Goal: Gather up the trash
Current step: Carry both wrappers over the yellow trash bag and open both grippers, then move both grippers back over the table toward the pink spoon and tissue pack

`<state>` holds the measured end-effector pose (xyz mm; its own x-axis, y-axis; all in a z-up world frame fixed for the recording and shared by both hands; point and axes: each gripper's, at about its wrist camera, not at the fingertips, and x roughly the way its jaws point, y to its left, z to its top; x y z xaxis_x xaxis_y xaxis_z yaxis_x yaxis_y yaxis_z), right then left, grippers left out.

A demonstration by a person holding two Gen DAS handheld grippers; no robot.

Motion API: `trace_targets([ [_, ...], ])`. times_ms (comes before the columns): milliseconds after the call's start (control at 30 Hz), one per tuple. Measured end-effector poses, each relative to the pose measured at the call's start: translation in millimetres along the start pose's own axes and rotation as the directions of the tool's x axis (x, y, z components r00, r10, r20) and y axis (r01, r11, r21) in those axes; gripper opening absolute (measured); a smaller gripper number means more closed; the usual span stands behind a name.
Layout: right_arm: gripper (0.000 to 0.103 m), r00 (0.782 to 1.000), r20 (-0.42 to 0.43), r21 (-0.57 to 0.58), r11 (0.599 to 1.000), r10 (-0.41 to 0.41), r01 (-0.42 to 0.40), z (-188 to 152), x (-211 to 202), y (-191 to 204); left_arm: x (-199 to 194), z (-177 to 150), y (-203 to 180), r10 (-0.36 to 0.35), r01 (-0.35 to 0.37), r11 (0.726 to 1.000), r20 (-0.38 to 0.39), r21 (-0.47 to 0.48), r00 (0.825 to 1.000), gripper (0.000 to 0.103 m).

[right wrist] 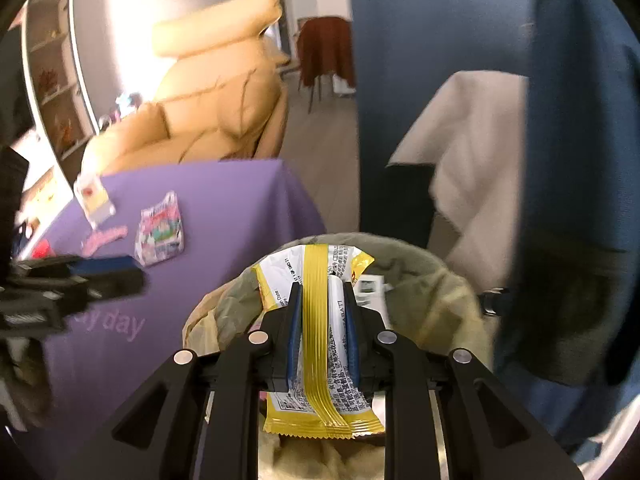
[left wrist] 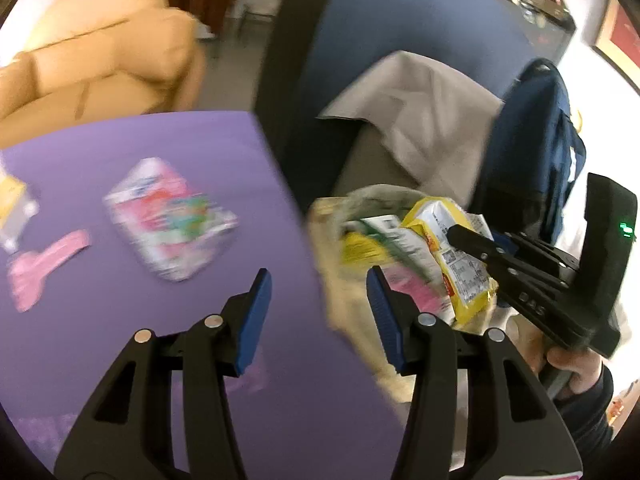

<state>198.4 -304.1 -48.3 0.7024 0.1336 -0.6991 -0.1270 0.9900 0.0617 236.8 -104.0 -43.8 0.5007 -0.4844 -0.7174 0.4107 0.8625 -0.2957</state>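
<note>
My right gripper [right wrist: 322, 286] is shut on a yellow and white snack wrapper [right wrist: 316, 264] and holds it over the open mouth of a pale beige trash bag [right wrist: 440, 280]. From the left wrist view, the same wrapper [left wrist: 452, 272] hangs in the right gripper [left wrist: 460, 236] above the bag [left wrist: 340, 292], which holds a green-white wrapper [left wrist: 384, 236] and a pink one [left wrist: 420, 296]. My left gripper [left wrist: 318, 276] is open and holds nothing, at the purple table's [left wrist: 160, 340] edge beside the bag. A pink, white and green wrapper [left wrist: 172, 220] lies on the table.
A pink flat item [left wrist: 44, 268] and a yellow-white packet [left wrist: 16, 204] lie at the table's left. Behind stand a tan sofa [left wrist: 100, 48] and a blue partition [left wrist: 400, 20]. A beige cloth [left wrist: 420, 120] and a dark blue bag [left wrist: 540, 140] hang beyond the trash bag.
</note>
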Motion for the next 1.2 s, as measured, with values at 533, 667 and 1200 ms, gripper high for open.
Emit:
trace_targets([
  [533,0.043,0.986,-0.149,-0.045,0.996,-0.079,0.073,-12,40,11,-50,-34,78,0.116,-0.113,0.991,0.036,-0.076,0.993,0.052],
  [667,0.047,0.989,-0.124,-0.020,0.997,-0.075,0.073,-9,25,7,-55,-36,80,0.118,-0.114,0.991,0.043,-0.074,0.992,0.052],
  [1200,0.047,0.998,-0.026,-0.083,0.995,0.050,-0.052,5,-18,60,-84,-40,97,0.208,-0.201,0.976,0.094,-0.082,0.974,0.053],
])
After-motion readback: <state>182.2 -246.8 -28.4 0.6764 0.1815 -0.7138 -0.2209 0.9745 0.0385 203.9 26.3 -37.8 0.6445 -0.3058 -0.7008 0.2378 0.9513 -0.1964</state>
